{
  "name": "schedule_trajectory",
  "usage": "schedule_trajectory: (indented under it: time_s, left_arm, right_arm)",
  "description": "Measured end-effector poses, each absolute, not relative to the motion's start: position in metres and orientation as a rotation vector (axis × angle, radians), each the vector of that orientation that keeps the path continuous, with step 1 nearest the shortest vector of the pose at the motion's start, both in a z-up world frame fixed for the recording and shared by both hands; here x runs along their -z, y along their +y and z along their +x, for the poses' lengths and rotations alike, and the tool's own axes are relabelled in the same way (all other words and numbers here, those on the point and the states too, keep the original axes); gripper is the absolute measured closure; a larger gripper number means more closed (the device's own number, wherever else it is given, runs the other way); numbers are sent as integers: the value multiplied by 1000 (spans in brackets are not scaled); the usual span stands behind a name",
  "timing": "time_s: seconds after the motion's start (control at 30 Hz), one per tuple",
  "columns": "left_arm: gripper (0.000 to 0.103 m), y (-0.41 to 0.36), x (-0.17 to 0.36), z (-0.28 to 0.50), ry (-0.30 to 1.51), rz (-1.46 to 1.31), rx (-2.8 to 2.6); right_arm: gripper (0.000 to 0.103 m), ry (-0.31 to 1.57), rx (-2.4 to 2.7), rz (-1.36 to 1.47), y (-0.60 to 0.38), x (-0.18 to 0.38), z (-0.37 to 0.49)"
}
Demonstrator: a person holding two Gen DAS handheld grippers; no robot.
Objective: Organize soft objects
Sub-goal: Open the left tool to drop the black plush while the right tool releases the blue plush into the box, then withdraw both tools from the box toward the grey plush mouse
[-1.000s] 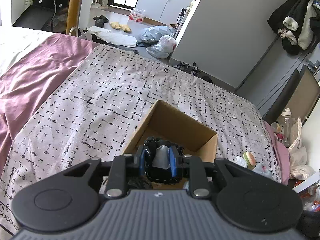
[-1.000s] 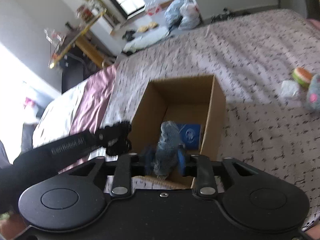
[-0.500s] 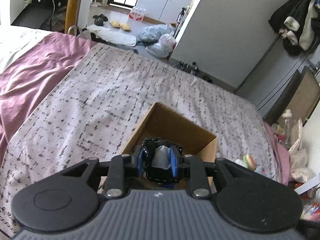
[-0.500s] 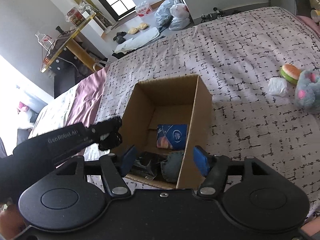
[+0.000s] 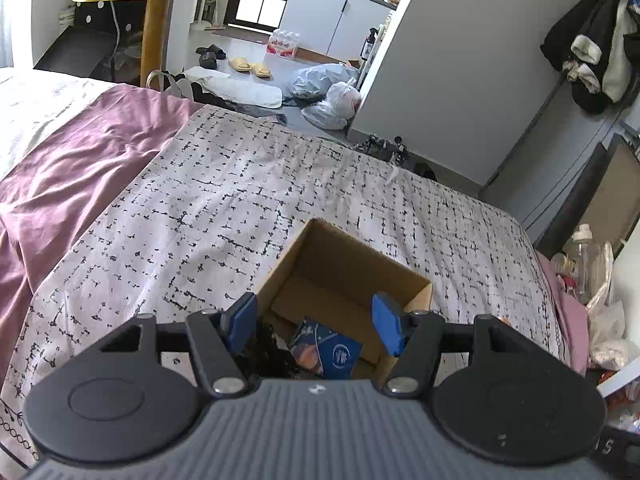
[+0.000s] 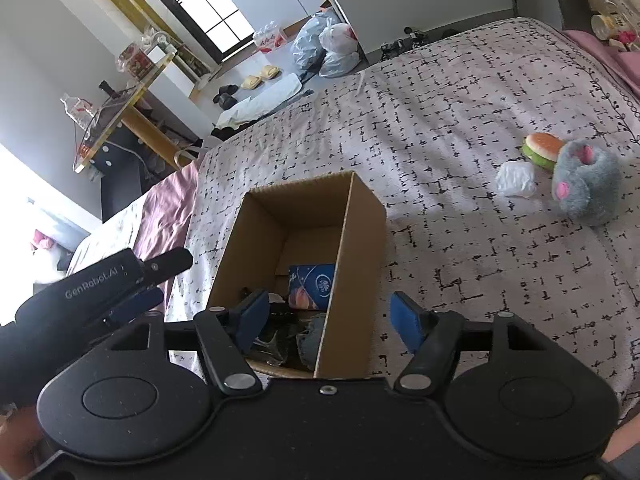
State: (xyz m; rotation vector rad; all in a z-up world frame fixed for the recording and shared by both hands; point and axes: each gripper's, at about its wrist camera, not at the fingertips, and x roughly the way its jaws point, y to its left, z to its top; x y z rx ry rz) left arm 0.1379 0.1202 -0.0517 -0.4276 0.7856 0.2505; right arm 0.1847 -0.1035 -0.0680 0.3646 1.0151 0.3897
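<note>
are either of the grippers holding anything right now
No. The left gripper and right gripper have both just been opening, with nothing gripped, over the box.

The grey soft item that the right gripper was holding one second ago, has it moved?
Yes. The right gripper has just opened, and the grey item now lies low inside the cardboard box, near the front corner, below the rim.

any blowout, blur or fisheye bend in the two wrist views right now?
Left wrist: sharp, window behind the table blown out, wall edges bowed. Right wrist: left edge washed white by daylight, plush mouse slightly smeared, box interior shaded but readable.
</note>
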Motion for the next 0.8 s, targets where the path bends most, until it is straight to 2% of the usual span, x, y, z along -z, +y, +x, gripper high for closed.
schedule_trajectory:
  time_s: [0.07,0.17,0.3,0.5,0.8]
  left_arm:
    - [38,115,51,136,790,-412,-250]
    - [26,107,50,134,806,-391,-240]
    - [23,96,48,133,831,-364,-228]
    - [14,80,40,128,838,-332,-231]
    - [2,57,26,120,838,-293,-236]
  right_arm:
    - [29,1008,-393,363,-108,66,182]
    - [25,994,-397,358,-118,63,180]
    - [22,977,-385,360,-134,59,179]
    - [9,942,-381,352,-155,52,176]
    - [0,906,-404,340,-180,40,174]
